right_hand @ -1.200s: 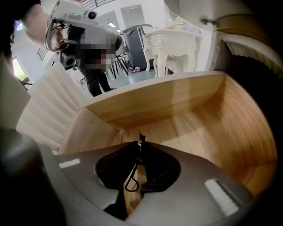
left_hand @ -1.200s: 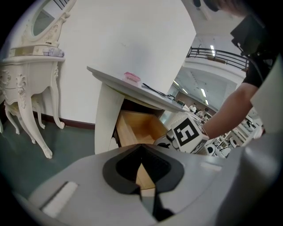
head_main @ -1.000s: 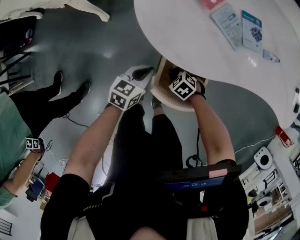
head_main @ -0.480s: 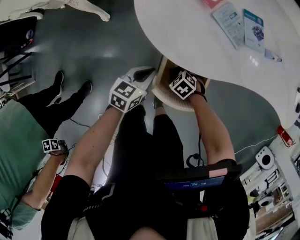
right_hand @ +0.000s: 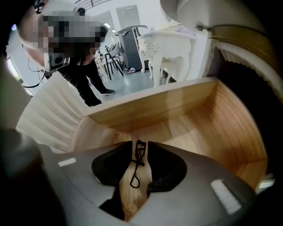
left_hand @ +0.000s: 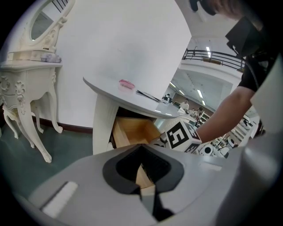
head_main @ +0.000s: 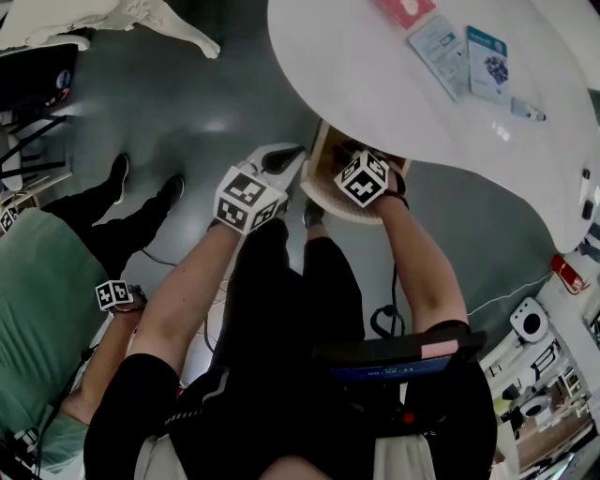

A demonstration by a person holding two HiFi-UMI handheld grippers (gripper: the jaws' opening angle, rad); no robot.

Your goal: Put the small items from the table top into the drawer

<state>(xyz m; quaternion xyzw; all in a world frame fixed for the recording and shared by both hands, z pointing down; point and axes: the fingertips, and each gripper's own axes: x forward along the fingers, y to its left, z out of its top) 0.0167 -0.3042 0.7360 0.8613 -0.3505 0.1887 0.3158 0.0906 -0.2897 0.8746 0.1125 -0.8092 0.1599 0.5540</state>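
Since a second ago, a bystander in a green top [head_main: 42, 300] at the left edge of the head view has come further in, and the marker cube on their wrist [head_main: 114, 295] now sits lower and more to the right. Both grippers have stayed at the open drawer [head_main: 323, 195], which is pulled out from under the round white table [head_main: 375, 75].

The right gripper [right_hand: 140, 148] reaches down into the wooden drawer. Its jaws are opening, and a black eyelash curler [right_hand: 138, 161] sits lengthwise in the gap between them, over the drawer's pale wood floor. The pads do not press on it. Whether it rests on the floor cannot be told.

The left gripper [left_hand: 141, 159] hangs just outside the drawer, beside the right one, and points toward it. Its jaws are drawn close, leaving only a thin slit with nothing in it.

On the table top, well apart from the drawer, lie a pink packet [head_main: 405, 9], two blister cards [head_main: 439, 49] side by side, and a small pen-like item [head_main: 528, 112].
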